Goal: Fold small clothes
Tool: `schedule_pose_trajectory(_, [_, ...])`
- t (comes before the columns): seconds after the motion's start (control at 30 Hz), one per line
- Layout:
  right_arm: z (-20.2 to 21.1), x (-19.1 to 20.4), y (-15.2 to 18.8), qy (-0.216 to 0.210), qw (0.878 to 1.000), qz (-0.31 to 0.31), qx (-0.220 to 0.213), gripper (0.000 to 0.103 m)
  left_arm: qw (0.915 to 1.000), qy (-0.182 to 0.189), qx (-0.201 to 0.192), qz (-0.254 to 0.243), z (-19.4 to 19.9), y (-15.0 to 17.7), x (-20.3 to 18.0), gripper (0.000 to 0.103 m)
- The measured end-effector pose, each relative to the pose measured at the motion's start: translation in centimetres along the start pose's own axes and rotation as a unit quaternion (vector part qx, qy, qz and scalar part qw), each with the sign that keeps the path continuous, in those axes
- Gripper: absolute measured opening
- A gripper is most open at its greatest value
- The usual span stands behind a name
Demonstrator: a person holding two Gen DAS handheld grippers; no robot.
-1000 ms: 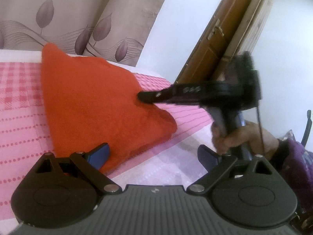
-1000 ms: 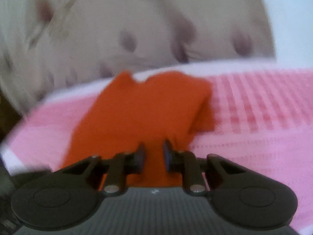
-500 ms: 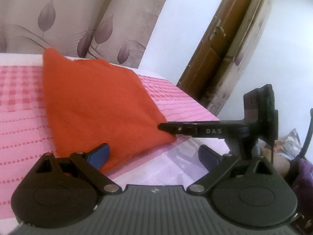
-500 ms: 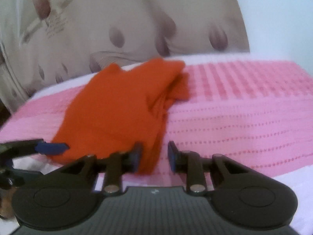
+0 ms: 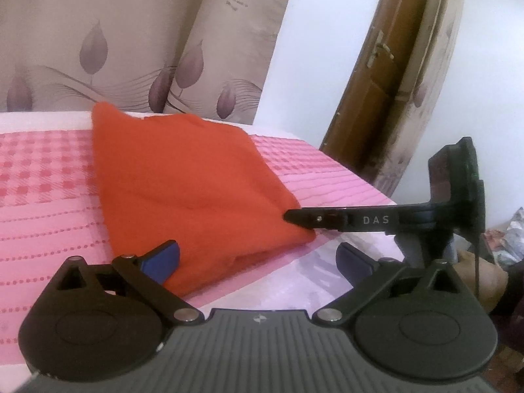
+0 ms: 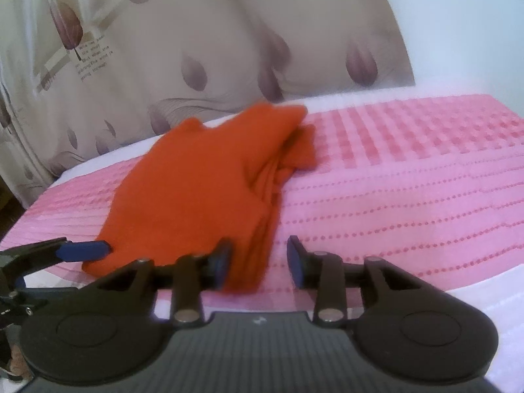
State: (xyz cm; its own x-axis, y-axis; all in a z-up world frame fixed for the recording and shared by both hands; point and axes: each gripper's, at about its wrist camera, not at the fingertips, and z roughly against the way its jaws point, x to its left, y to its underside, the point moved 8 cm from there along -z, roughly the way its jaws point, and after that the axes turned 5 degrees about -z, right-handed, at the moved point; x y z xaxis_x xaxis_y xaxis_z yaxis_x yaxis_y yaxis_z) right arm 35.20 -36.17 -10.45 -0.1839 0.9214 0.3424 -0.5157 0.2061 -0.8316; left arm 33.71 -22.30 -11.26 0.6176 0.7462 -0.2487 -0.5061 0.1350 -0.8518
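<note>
Looking along my left gripper [image 5: 257,257], I see its jaws spread wide and still opening a touch, nothing between them. The folded orange garment [image 5: 183,190] lies on the pink bedspread [image 5: 42,203], its near edge just beyond my left blue pad. From the right, my right gripper [image 5: 296,217] noses against the garment's near right corner.

Over to the right wrist view: my right gripper [image 6: 258,258] has just been parting its jaws, the garment's [image 6: 203,190] near edge lying loose between them, unpinched. A leaf-patterned curtain [image 6: 196,39] hangs beyond.

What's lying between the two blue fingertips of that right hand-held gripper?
In the right wrist view, the near corner of the folded orange garment lies between the right hand-held gripper fingertips, beside pink bedspread.
</note>
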Motion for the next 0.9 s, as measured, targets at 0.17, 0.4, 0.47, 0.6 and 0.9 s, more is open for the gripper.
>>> schedule_pose_trajectory(0.17, [0.0,-0.2,-0.1,0.007,1.0,-0.001,-0.003,0.042,0.9999,-0.01,0.006,-0.011,-0.2,0.0,-0.2,0.101])
schedule_pose_trajectory(0.4, [0.0,-0.2,0.0,0.006,1.0,-0.001,-0.004,0.044,0.9998,-0.012,0.008,-0.014,-0.2,0.2,-0.2,0.101])
schedule_pose_trajectory(0.47, [0.0,-0.2,0.0,0.002,1.0,-0.005,-0.004,0.044,0.9998,-0.013,0.008,-0.015,-0.2,0.2,-0.2,0.101])
schedule_pose_trajectory(0.6, [0.0,-0.2,-0.1,0.001,1.0,-0.006,-0.004,0.046,0.9997,-0.013,0.009,-0.016,-0.2,0.2,-0.2,0.102])
schedule_pose_trajectory(0.9, [0.0,-0.3,-0.5,-0.04,0.999,-0.028,0.019,0.071,0.9997,-0.014,-0.019,-0.007,1.8,-1.0,0.8,0.103])
